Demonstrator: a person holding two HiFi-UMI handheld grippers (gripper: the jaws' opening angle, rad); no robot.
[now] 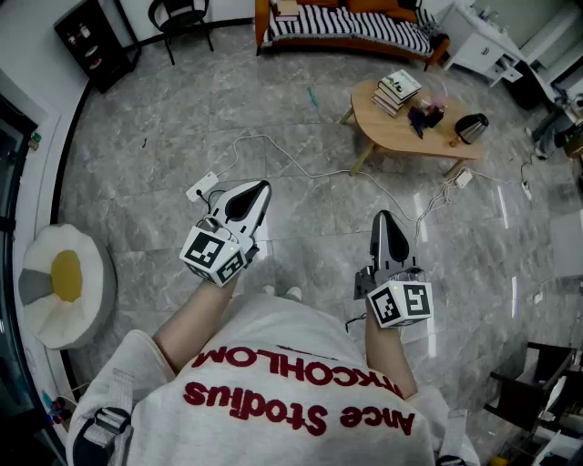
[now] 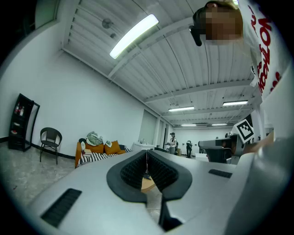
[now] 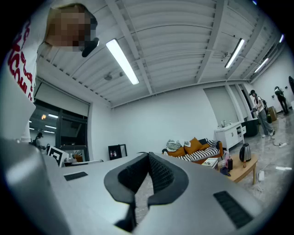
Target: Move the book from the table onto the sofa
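A stack of books (image 1: pixel 398 89) lies on the far left end of a low wooden table (image 1: pixel 392 132); the same books (image 3: pixel 212 162) show small in the right gripper view. The sofa (image 1: pixel 351 27), orange with a striped cover, stands beyond the table at the top of the head view, and appears too as the sofa (image 2: pixel 97 152) and the sofa (image 3: pixel 198 150). My left gripper (image 1: pixel 260 189) and right gripper (image 1: pixel 383 218) are held level in front of the person, well short of the table. Both are shut with nothing between the jaws.
A black kettle (image 1: pixel 471 128) and dark small items (image 1: pixel 425 116) share the table. White cables and a power strip (image 1: pixel 202 187) trail over the grey floor. A round egg-shaped cushion (image 1: pixel 56 284) lies at left, a black chair (image 1: pixel 182 20) and shelf (image 1: pixel 91 38) at the far wall.
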